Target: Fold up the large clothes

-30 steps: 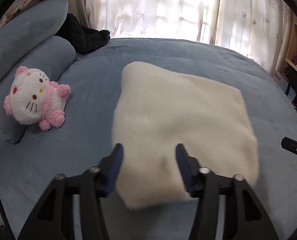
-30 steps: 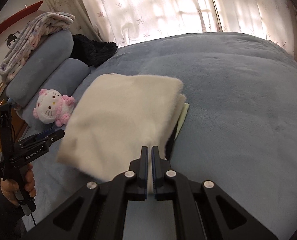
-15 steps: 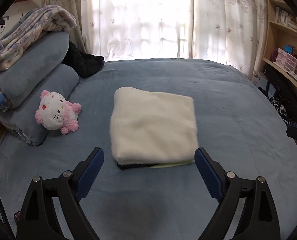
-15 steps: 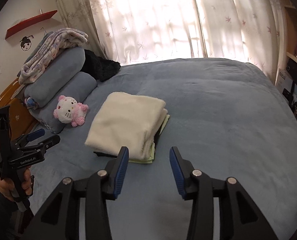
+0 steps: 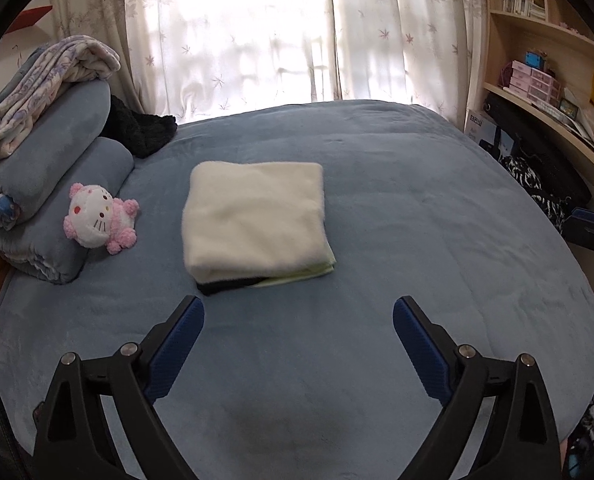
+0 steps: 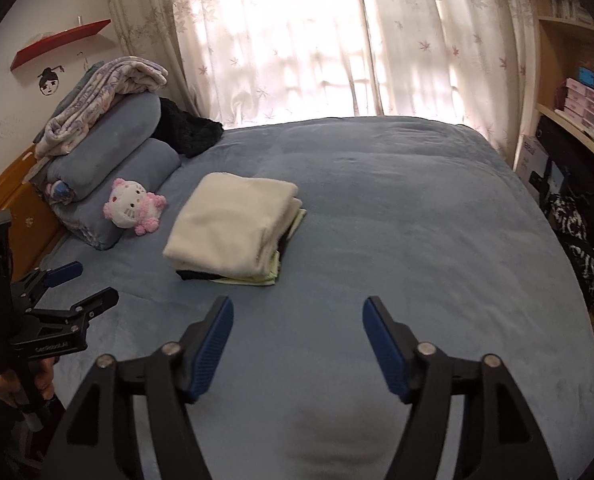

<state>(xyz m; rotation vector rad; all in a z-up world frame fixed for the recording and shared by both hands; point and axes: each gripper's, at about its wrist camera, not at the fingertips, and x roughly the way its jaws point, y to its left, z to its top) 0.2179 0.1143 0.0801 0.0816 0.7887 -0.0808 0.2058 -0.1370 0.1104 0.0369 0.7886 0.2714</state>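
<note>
We see one folded cream fleece garment (image 5: 253,220) lying flat near the middle of the blue plush-covered bed (image 5: 417,240), on top of a thin black layer and a pale green layer that show only at its near edge; we cannot tell whether those are parts of the same garment or separate pieces. Two black handheld grippers with blue pads hover above the bed, both apart from the garment. The left gripper (image 5: 299,320) has its jaws opening, spread very wide, with nothing between them. The right gripper (image 6: 297,320) also has its jaws opening with nothing between them. In the right wrist view we see the left gripper (image 6: 81,284) from the side, held by a hand (image 6: 21,380) at the lower left.

Beside the garment lies one pink and white plush cat toy (image 5: 99,218), touching the lower of two rolled blue bolsters (image 5: 53,184) stacked at the head of the bed. One patterned pale blanket (image 5: 45,80) is draped over the upper bolster, and one dark fuzzy garment (image 5: 141,132) sits behind them. The wooden wall shelves (image 5: 537,60) hold one stack of small pink boxes (image 5: 535,82) and a row of books (image 5: 523,0) too small to count.
</note>
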